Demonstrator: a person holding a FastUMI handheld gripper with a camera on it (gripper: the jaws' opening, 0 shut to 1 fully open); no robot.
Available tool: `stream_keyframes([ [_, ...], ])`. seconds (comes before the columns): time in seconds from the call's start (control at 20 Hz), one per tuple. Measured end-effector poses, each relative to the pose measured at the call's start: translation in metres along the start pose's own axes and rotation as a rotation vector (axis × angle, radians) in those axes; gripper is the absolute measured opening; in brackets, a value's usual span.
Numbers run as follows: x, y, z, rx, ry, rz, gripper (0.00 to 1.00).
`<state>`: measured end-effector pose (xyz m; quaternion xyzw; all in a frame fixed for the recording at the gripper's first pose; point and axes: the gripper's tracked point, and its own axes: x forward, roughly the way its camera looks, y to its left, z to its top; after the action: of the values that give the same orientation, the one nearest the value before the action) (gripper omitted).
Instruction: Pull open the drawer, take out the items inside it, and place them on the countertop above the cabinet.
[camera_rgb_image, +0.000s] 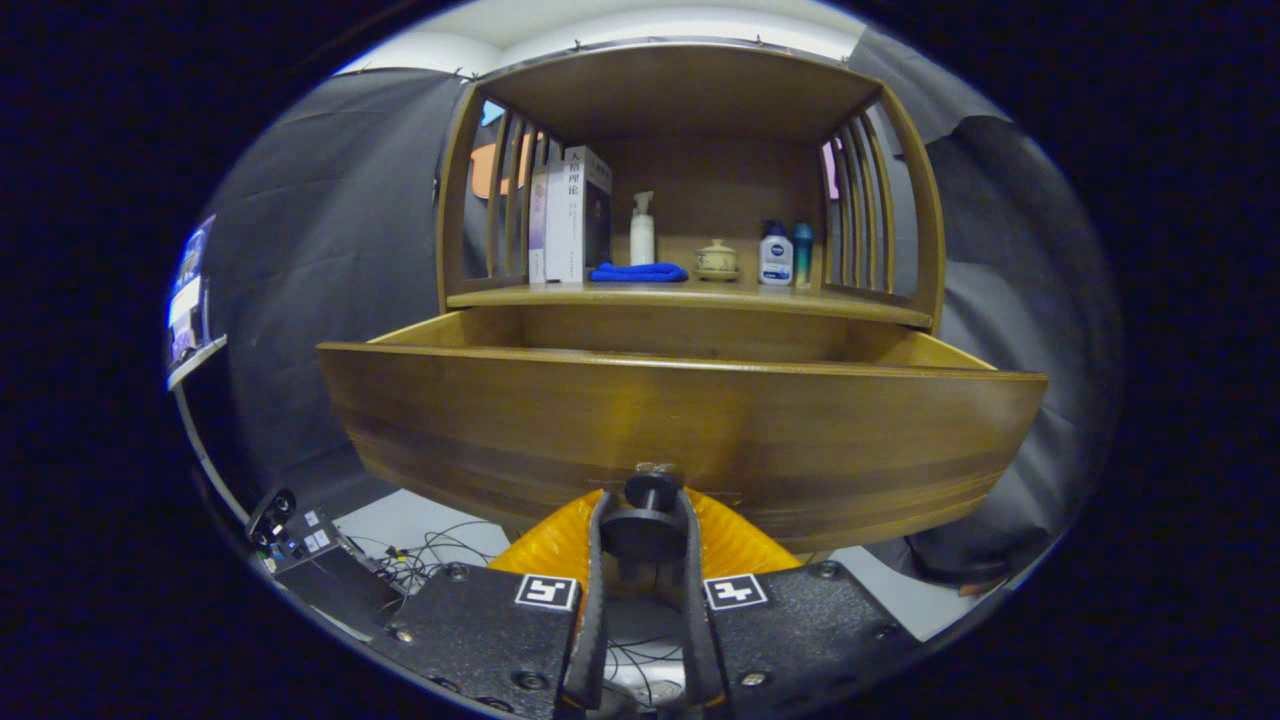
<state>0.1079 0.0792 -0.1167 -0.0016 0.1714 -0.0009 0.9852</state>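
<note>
Two fingers of my gripper (645, 515) are closed narrow on the round dark knob (648, 512) at the front of the drawer (680, 430), one finger pressing on each side of it; the knob sits right between them, at the lower middle of the wooden drawer front.

That drawer stands pulled well out from the cabinet (690, 100), its front panel close ahead of my fingers and its side walls running back under the countertop (690, 297); from this low angle I cannot tell what lies inside it.

On the countertop above, from left to right: a few upright books (570, 213) against the slatted side; a folded blue cloth (638, 271) just beside them; a white pump bottle (642, 230) behind the cloth; a small lidded ceramic jar (716, 258) on a saucer; a white bottle with a blue cap (775, 255); and a teal bottle (802, 250) touching or nearly touching it.

Below the drawer, off to my left, cables (420, 560) lie tangled on the pale floor (400, 520) near a dark box (315, 555).
</note>
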Motion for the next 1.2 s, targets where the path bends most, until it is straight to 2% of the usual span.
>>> stream_keyframes([
  [0.05, 0.001, -0.001, 0.0, -0.013, 0.012, -0.003, 0.33],
  [0.2, -0.007, -0.001, 0.016, -0.069, -0.049, -0.004, 0.47],
  [0.3, -0.03, -0.007, 0.055, -0.13, -0.17, -0.033, 0.73],
  [0.4, -0.05, -0.002, 0.101, -0.138, -0.265, -0.016, 1.0],
  [0.55, -0.034, -0.002, 0.151, -0.112, -0.234, 0.016, 0.98],
  [0.7, 0.003, -0.004, 0.172, -0.066, -0.092, 0.08, 0.98],
  [0.85, 0.046, -0.017, 0.15, -0.018, 0.176, 0.07, 0.97],
  [1.0, 0.065, -0.023, 0.116, 0.025, 0.42, 0.024, 0.9],
  [1.05, 0.068, -0.025, 0.103, 0.026, 0.472, 0.005, 0.9],
  [1.2, 0.081, -0.023, 0.077, 0.062, 0.577, 0.017, 0.88],
])
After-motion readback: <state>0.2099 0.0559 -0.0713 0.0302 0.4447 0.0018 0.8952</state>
